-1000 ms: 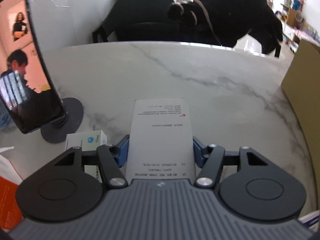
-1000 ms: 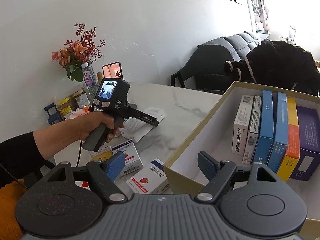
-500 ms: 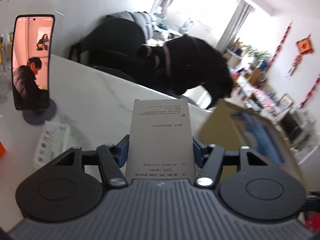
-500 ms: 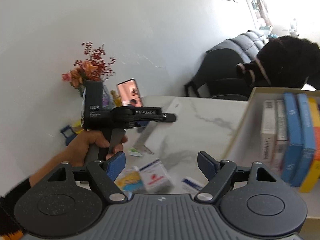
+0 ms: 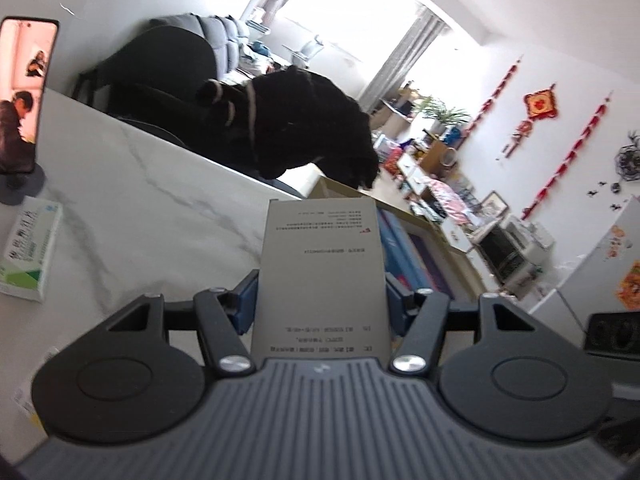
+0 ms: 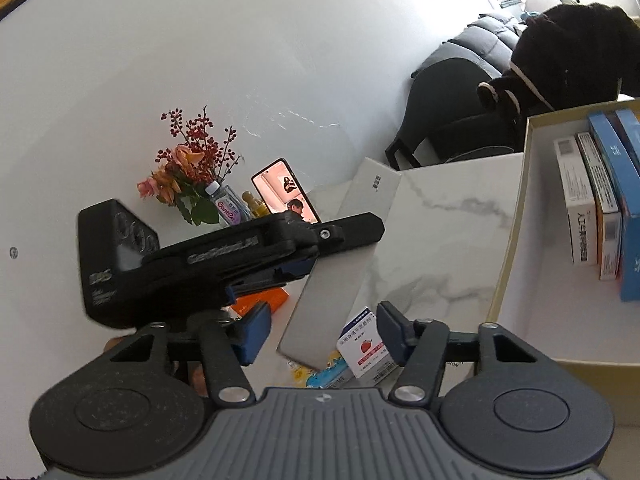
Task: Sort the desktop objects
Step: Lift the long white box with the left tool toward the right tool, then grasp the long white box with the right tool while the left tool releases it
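Observation:
My left gripper (image 5: 321, 300) is shut on a flat grey-white box (image 5: 322, 272), held off the marble table (image 5: 160, 200). Past the box's far end lies the open cardboard box (image 5: 340, 190) with blue packs standing in it. In the right wrist view the same left gripper (image 6: 336, 252) carries the grey-white box (image 6: 340, 264) slanted, to the left of the cardboard box (image 6: 516, 220). My right gripper (image 6: 324, 332) is closing its jaws. The box's lower end shows in the gap between them, and the pads do not touch it.
Small packs lie on the table: a strawberry-print one (image 6: 366, 350), an orange one (image 6: 264, 300), a green-and-white one (image 5: 28, 256). A phone on a stand (image 6: 286, 192) and a flower vase (image 6: 192, 172) stand by the wall. A dark coat (image 5: 288, 120) hangs over a chair behind the table.
My left gripper has risen and swung right with the grey-white box, bringing the cardboard box into its view. My right gripper's jaws have narrowed and it has rolled.

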Demonstrator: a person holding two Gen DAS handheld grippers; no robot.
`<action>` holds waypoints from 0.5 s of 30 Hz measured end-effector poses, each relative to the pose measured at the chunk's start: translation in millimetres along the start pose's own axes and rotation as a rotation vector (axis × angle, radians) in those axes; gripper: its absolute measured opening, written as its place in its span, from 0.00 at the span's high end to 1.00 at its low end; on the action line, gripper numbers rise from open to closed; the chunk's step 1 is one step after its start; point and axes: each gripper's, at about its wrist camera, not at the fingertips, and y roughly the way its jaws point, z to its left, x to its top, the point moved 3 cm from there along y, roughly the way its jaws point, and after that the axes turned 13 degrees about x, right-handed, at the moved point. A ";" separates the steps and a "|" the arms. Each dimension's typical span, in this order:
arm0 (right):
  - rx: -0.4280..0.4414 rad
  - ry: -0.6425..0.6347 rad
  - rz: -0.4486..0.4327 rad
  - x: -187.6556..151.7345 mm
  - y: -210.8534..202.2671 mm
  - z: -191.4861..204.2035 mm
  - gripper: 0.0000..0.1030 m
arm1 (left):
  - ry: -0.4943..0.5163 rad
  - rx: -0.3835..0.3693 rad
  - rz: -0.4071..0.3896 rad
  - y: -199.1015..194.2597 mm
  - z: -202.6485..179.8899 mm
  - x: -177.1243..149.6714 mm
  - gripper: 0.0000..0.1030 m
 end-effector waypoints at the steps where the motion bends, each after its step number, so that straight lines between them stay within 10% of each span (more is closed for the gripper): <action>1: -0.006 0.001 0.001 -0.5 -0.2 -0.7 0.46 | 0.003 -0.008 0.003 1.5 -2.1 -0.4 0.42; 15: -0.051 0.069 -0.024 3.1 -17.6 -24.4 0.69 | 0.091 -0.058 -0.037 2.5 -25.9 6.4 0.32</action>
